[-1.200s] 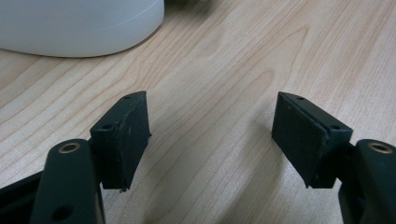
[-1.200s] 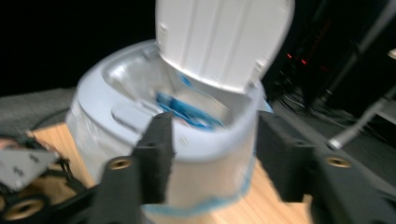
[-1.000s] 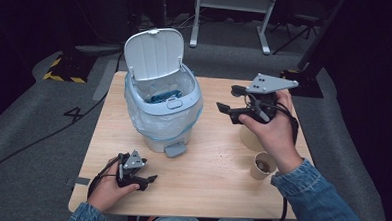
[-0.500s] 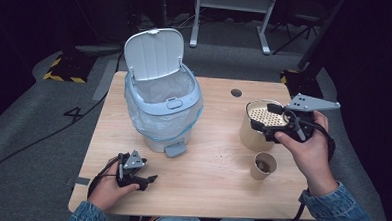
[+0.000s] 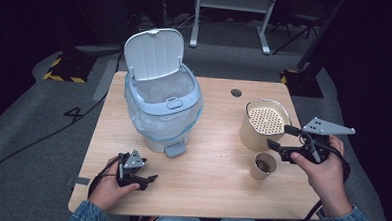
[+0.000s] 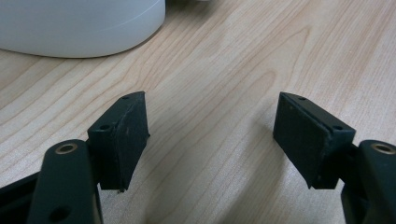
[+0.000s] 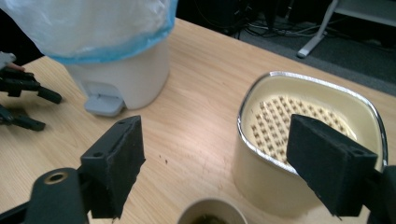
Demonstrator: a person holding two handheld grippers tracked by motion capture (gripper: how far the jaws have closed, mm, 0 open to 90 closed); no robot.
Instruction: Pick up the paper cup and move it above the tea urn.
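Both tools empty, jaws apart: right tool [image 5: 279, 137] hovers near the paper cup [image 5: 263, 165], at 3 o'clock; pedal bin [image 5: 160, 101] open, nothing binned yet.

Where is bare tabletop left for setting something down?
Free: the wide middle strip between the pedal bin and the cream container, and the front edge between both grippers. Crowded: the right side, where the right gripper hangs over the paper cup.
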